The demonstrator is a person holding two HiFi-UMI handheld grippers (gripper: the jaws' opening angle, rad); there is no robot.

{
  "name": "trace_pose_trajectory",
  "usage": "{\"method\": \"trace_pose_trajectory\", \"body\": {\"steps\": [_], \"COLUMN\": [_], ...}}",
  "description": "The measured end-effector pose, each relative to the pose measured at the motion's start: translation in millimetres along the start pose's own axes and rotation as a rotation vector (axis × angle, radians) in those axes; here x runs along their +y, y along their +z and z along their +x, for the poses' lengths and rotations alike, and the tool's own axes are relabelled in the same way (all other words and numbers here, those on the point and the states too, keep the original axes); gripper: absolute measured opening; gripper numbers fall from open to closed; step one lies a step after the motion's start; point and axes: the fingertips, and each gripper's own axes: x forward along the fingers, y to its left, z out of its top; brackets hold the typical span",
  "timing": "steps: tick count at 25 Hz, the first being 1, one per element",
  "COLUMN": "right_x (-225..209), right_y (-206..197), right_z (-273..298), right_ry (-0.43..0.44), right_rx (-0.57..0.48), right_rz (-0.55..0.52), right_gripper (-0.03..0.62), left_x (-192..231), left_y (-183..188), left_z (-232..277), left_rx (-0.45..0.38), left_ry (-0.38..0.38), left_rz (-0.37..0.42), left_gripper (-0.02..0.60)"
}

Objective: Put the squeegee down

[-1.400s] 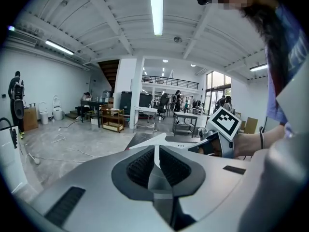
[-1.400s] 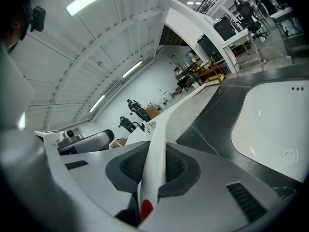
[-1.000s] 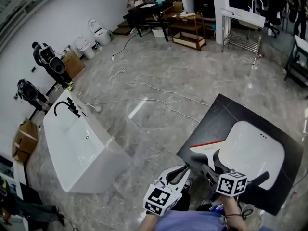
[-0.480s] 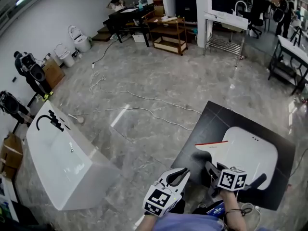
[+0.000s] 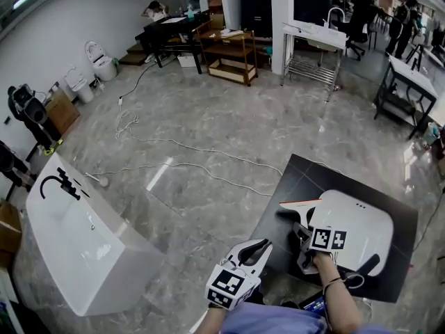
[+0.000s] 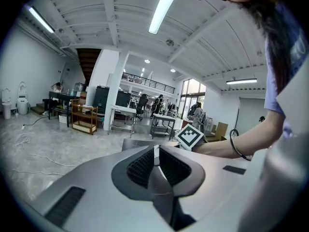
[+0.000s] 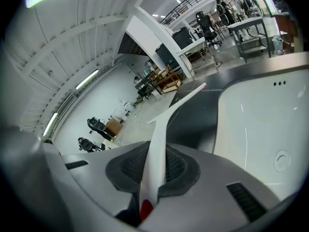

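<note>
The squeegee (image 5: 303, 205) is white with a red blade edge. Its handle (image 7: 157, 139) is pinched between the pads of my right gripper (image 5: 300, 229), which is shut on it. In the right gripper view the blade reaches forward over the black mat (image 7: 193, 117), beside the white shower tray (image 7: 263, 120). In the head view the squeegee hangs low at the tray's (image 5: 358, 221) left edge, over the black mat (image 5: 278, 218). My left gripper (image 5: 254, 250) hovers over the grey floor to the left of the mat. In its own view the left gripper (image 6: 155, 154) is shut, with nothing between the pads.
A white bathtub (image 5: 76, 249) with a black faucet (image 5: 55, 183) stands at the left. A white cable (image 5: 208, 162) trails across the marble floor. Wooden shelves (image 5: 226, 51), a metal table (image 5: 313, 44) and toilets (image 5: 97, 58) line the far side.
My right gripper has moved forward and down with the squeegee, closer to the tray's left edge. The left gripper has shifted a little, still shut. The head view has swung to the right.
</note>
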Motion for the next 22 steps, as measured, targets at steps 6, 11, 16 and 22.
{"method": "trace_pose_trajectory", "body": {"steps": [6, 11, 16, 22], "right_x": [-32.6, -44.9, -48.1, -51.4], "right_y": [2.3, -10.4, -16.6, -20.4], "right_z": [24.4, 27.8, 26.5, 27.0], "right_ry": [-0.046, -0.052, -0.072, -0.118], "right_rx": [0.001, 0.031, 0.069, 0.12], "right_rz": [0.129, 0.181, 0.125, 0.014], "right_gripper": [0.049, 0.05, 0.051, 0.159], "left_x": [8.0, 5.4, -0.4, 3.6], "left_y": [-1.5, -9.3, -7.0, -6.0], "left_z": [6.2, 12.7, 12.5, 6.1], "left_rx": [-0.017, -0.01, -0.008, -0.008], "left_ry": [0.007, 0.007, 0.002, 0.03], "left_rz": [-0.027, -0.049, -0.054, -0.056], "left_gripper": [0.043, 0.043, 0.043, 0.043]}}
